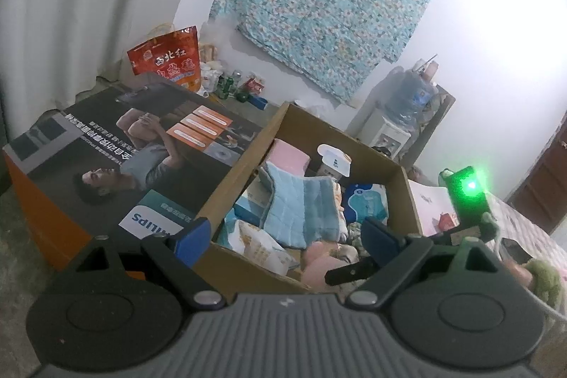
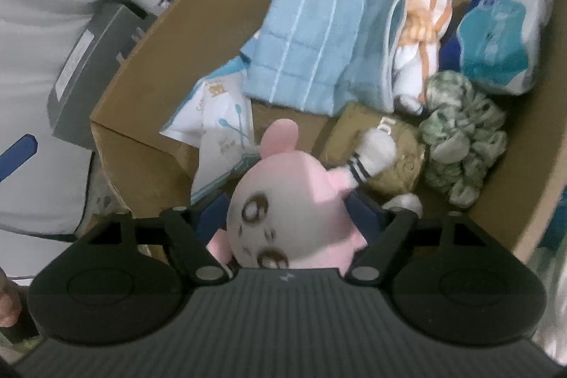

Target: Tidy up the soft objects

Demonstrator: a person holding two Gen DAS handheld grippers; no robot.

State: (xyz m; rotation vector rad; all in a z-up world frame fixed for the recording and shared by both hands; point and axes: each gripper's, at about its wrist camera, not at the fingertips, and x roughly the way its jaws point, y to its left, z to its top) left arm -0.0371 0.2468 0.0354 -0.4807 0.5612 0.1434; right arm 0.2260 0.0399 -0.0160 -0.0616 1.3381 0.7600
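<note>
Pink plush toy going into the cardboard box

My right gripper (image 2: pixel 285 218) is pointing steeply down into the cardboard box (image 2: pixel 149 87) with the pink plush toy (image 2: pixel 283 211) sitting between its blue fingers (image 2: pixel 366 211); whether the pads are pressing on it I cannot tell (the toy's head is hiding most of them). Ahead of it in the box are lying a folded blue towel (image 2: pixel 319 52), a green scrunchie (image 2: pixel 460 137) and a blue-and-white tissue pack (image 2: pixel 503 38). My left gripper (image 1: pixel 287 236) is hovering at the box's near edge (image 1: pixel 248 268), its fingers standing wide apart with nothing between them.
</note>
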